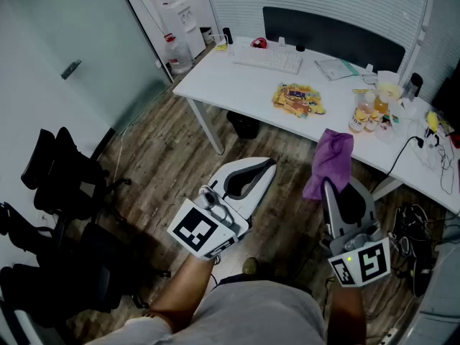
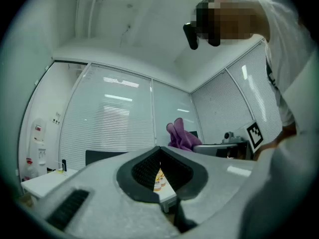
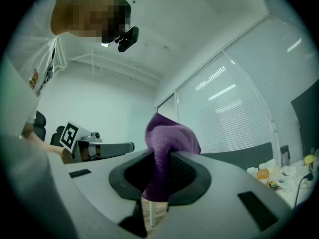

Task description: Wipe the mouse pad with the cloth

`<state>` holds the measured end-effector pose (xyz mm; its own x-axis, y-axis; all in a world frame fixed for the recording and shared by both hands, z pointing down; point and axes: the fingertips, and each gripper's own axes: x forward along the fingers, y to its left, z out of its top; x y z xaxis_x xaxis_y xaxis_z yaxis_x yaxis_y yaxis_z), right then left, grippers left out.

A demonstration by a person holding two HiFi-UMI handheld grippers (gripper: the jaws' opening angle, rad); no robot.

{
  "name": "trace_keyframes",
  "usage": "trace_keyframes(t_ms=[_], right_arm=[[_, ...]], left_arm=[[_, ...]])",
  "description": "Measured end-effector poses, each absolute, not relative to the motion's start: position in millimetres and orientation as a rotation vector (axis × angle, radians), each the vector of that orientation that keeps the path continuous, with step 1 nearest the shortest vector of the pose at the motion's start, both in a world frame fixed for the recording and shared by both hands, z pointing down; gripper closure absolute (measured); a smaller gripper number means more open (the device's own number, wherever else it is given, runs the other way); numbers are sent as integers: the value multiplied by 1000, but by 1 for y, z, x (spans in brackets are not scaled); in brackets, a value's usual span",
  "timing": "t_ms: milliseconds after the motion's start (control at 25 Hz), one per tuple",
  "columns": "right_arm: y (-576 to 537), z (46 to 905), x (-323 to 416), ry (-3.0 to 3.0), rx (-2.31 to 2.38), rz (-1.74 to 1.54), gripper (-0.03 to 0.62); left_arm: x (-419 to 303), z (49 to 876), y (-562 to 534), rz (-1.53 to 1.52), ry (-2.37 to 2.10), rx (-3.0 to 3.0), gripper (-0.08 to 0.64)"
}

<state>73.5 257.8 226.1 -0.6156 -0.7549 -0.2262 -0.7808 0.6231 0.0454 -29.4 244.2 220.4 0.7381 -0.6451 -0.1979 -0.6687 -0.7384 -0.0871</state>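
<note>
Zero wiping done, apparently. Head view: holds cloth (image 1: 329,160) in right gripper (image 1: 327,189) over floor, short of desk (image 1: 237,77); cannot pick out mouse pad. Left gripper view: presses left gripper (image 2: 159,151) together, empty. Right gripper view: pinches cloth.

white desk (image 1: 237,85) sits ahead: keyboard (image 1: 267,60) far past left gripper (image 1: 267,167), snack packets (image 1: 297,99) mid-desk, bottles (image 1: 365,115) past right gripper (image 1: 329,187).

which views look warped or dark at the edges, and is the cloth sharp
Both gripper views: fisheye, strongly curved, with dark rounded corners. Right gripper view: purple cloth sharp, close up. Head view: straighter, evenly lit, the cloth crisp there too.
</note>
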Motion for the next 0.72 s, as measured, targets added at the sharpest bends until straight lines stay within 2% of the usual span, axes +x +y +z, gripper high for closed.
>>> trace_keyframes(t_ms=[720], right_arm=[[254, 225, 87, 2658, -1225, 172, 523]], left_arm=[[-22, 219, 242, 238, 1114, -2758, 546]])
